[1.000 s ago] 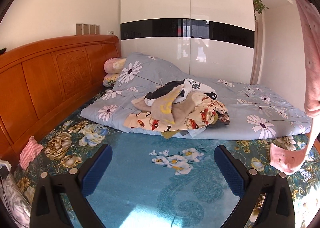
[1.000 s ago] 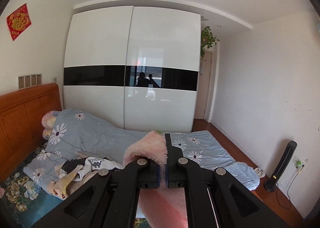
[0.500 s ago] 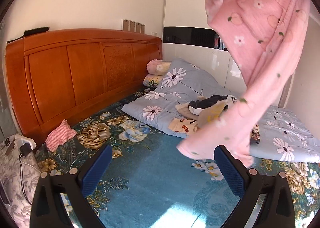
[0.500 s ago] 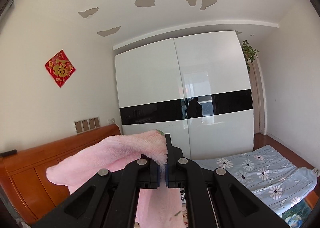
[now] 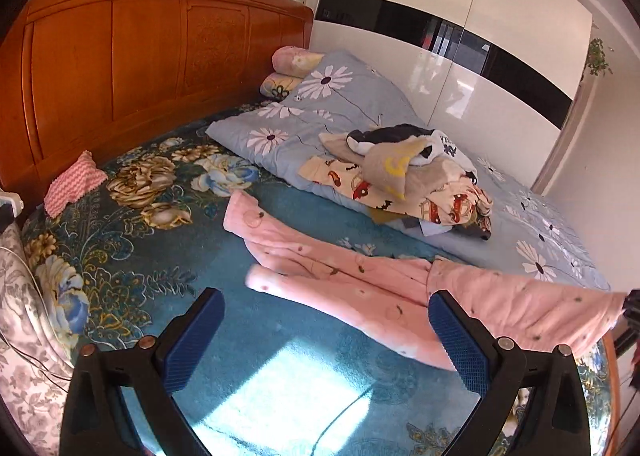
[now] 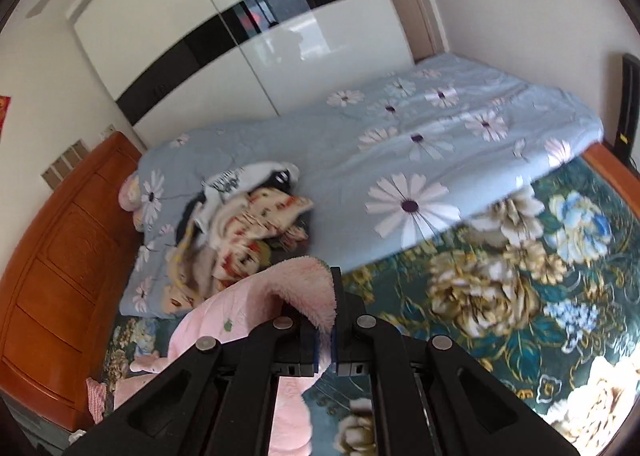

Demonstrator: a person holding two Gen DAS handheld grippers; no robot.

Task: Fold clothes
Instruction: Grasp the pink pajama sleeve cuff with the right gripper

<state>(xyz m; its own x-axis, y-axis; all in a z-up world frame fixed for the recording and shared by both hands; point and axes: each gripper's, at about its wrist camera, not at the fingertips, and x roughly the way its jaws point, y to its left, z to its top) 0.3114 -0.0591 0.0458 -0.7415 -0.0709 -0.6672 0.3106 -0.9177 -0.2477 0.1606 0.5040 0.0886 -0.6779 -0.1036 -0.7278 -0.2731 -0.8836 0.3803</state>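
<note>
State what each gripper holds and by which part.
Right gripper: shut on the pink garment, pinching a fuzzy edge. Left gripper: open, holding nothing.

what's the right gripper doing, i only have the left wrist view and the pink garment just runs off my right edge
Observer: The right gripper is shut on the pink garment, pinching a fluffy edge of it.
Operator: is that end down on the bed
Observer: No, the pinched end is raised above the floral bedspread, and the cloth drapes down from the jaws.
Operator: anything past the foot of the bed
Observer: A black tower-shaped appliance stands by the wall beyond the blue daisy quilt.
</note>
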